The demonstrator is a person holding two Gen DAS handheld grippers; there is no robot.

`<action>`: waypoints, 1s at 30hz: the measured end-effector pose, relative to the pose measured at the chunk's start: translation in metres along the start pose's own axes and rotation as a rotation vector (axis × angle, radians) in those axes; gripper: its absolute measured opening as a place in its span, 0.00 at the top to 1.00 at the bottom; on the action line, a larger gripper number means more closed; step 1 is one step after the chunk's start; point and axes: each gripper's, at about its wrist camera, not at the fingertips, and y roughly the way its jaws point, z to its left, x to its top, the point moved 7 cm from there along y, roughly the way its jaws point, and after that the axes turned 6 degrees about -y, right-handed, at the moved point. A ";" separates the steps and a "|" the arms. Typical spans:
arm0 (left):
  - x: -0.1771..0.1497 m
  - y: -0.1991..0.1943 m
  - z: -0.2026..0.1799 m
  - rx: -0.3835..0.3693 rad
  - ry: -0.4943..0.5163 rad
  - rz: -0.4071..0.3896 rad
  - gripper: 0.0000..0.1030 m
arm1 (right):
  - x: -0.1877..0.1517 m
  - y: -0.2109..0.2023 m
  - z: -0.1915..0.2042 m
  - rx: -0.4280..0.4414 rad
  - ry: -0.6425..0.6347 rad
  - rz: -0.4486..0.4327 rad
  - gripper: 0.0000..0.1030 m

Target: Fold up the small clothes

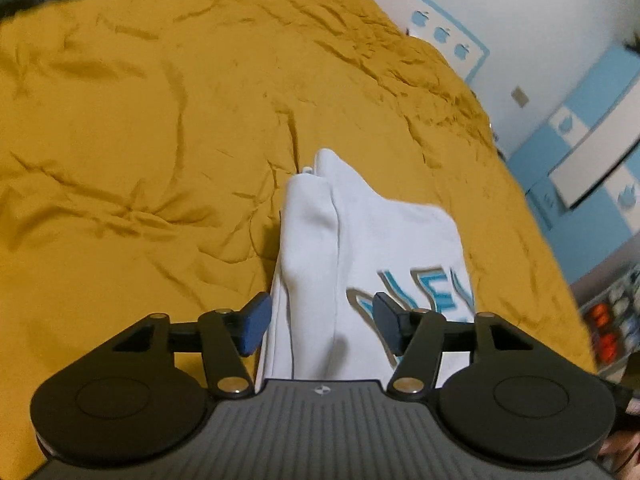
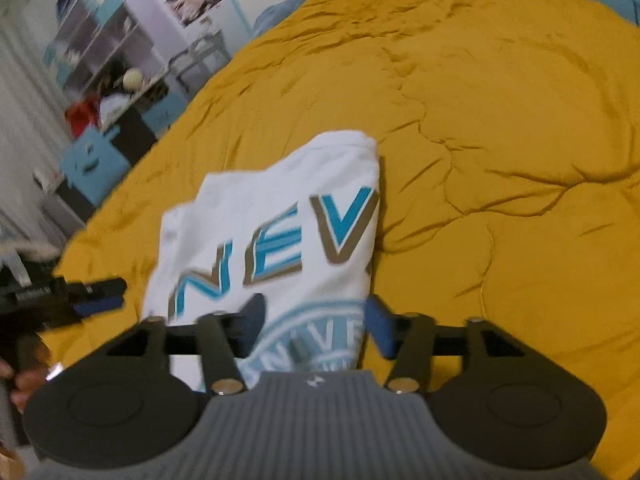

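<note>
Shirt (image 1: pixel 360 240) lies folded on the bedspread (image 1: pixel 140 140), long axis toward twelve o'clock. Left gripper (image 1: pixel 322 322) straddles its left fold, right gripper (image 2: pixel 314 328) its right edge; both spread, pinching nothing, about equally near.

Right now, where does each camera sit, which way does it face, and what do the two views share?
Left wrist: on the left hand-held gripper, looking down over the white shirt's folded edge across the yellow blanket; open blue fingers show.
Right wrist: on the right hand-held gripper, looking down at the shirt's printed front; open jaws, plus the left hand-held gripper and a hand at the left edge.
Shared: the shirt and the blanket.
</note>
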 end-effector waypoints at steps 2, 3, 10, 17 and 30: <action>0.005 0.014 0.011 -0.031 -0.070 0.028 0.28 | 0.006 0.006 -0.008 0.019 0.055 0.005 0.43; 0.006 0.019 0.016 -0.038 -0.096 0.034 0.27 | 0.009 0.008 -0.012 0.029 0.078 0.008 0.43; 0.014 0.059 0.037 -0.134 -0.218 0.117 0.26 | 0.018 0.036 -0.042 0.066 0.240 0.045 0.40; 0.032 0.093 0.043 -0.242 -0.303 0.159 0.26 | 0.029 0.069 -0.062 0.114 0.381 0.062 0.40; 0.039 0.116 0.038 -0.228 -0.345 0.160 0.68 | 0.051 0.118 -0.056 0.145 0.412 0.085 0.74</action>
